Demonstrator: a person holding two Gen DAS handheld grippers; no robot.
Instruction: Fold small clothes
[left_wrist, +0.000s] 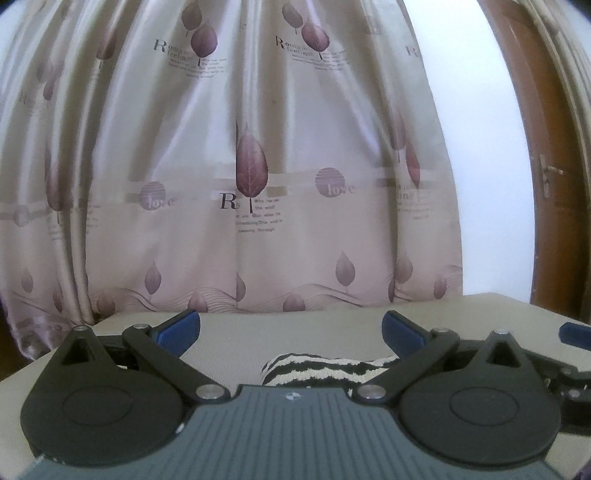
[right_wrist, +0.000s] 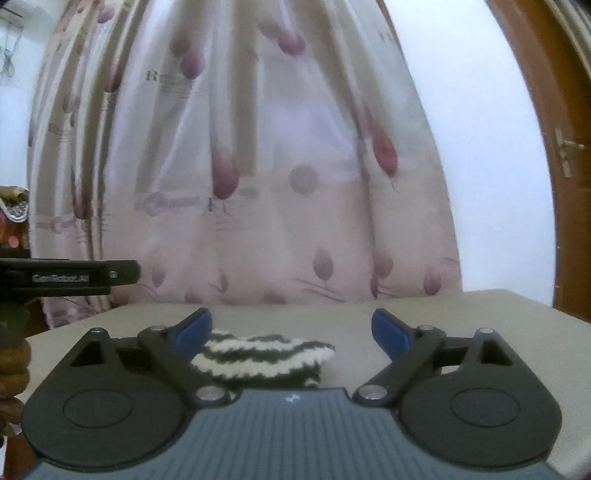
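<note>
Both grippers level above the beige woven table, nothing between the pads. My left gripper spread wide; my right gripper also wide, empty. Small black-and-white zigzag-striped fuzzy knit garment lies folded flat, mid-table, nearer my edge than the far one by the leaf-print curtain. Judgement: jaws let go so the fold sits undisturbed; likely done w/ this item.

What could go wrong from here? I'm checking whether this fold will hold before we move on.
The striped cloth lies bunched and lumpy on the beige surface, held by nothing, so it may spring open. Both tools, left and right, are open and point level above it, so a fresh grasp might catch only the top layer and undo the fold.
</note>
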